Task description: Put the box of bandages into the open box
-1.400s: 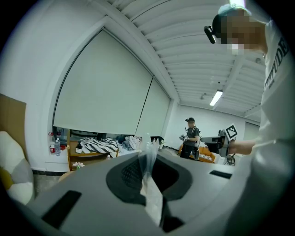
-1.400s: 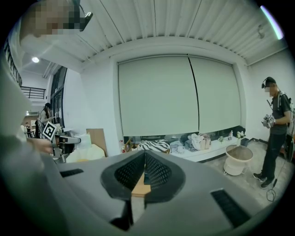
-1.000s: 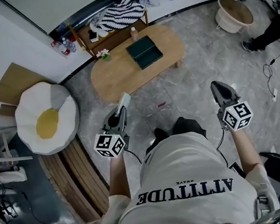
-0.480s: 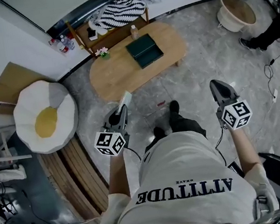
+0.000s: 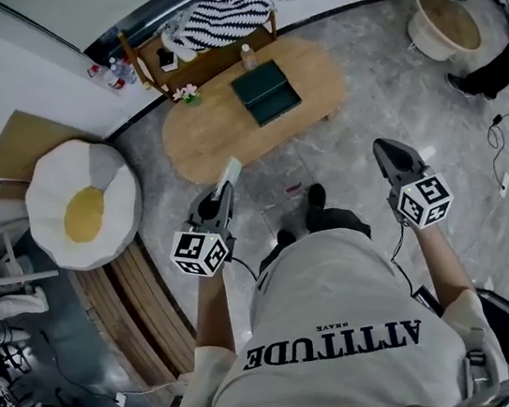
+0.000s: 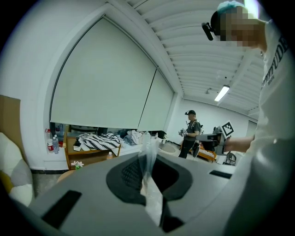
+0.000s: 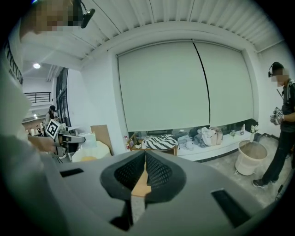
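Jaws of left gripper (image 5: pixel 220 196) clamped on thin bandage box (image 5: pixel 229 173); it sticks out past the tips, edge-on, pointing toward the bench. Jaws of right gripper (image 5: pixel 386 154) together, nothing between them. Both grippers held out in front of the person's torso, well apart from each other, above grey marbled floor (image 5: pixel 358 135). Open box (image 5: pixel 265 92), dark green, lies on oval wooden bench (image 5: pixel 216 137) ahead, well apart from the bandage box. Also on the bench: small bottle (image 5: pixel 247 57) at far edge, flowers (image 5: pixel 186 94) at far left end. Egg-shaped cushion (image 5: pixel 85 209) left of bench. Shelf (image 5: pixel 204 58) behind bench with striped cloth (image 5: pixel 217 18) on top. Round basket (image 5: pixel 444 22) far right.
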